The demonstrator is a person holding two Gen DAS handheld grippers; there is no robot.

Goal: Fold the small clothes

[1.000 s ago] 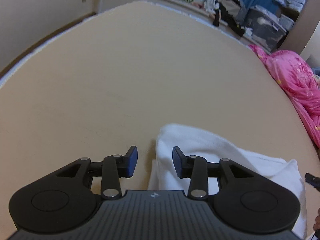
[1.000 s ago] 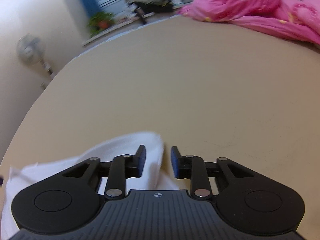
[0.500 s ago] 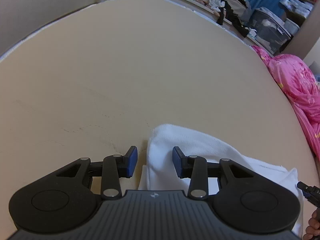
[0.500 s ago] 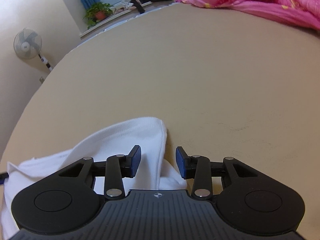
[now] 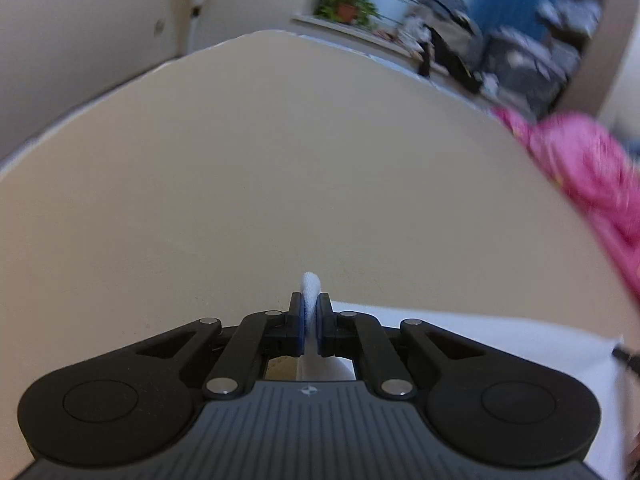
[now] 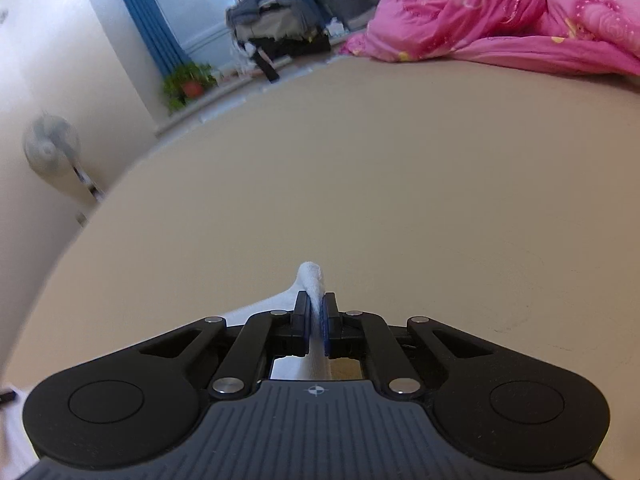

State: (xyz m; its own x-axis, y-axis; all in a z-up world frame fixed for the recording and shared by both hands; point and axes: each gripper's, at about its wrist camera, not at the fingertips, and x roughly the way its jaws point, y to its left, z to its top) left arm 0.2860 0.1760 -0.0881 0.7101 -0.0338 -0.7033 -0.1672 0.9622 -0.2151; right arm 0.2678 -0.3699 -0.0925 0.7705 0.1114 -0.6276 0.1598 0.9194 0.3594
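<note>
A small white garment (image 5: 460,332) lies on the beige bed surface (image 5: 280,160). My left gripper (image 5: 311,308) is shut on a corner of it; a white tuft pokes out past the blue pads. The cloth stretches away to the right under the gripper. In the right wrist view my right gripper (image 6: 317,308) is shut on another corner of the white garment (image 6: 312,280), and the cloth runs off to the left. Most of the garment is hidden beneath both gripper bodies.
A pink quilt (image 6: 520,20) is bunched at the right side of the bed and shows in the left wrist view (image 5: 580,168). Past the bed's far edge are a potted plant (image 6: 188,84), a clothes pile (image 6: 272,28), storage boxes and a fan (image 6: 50,148).
Both grippers went from open, straddling the cloth's folded corners, to shut on them. Both views have tilted up, and the corners look raised off the bed.
</note>
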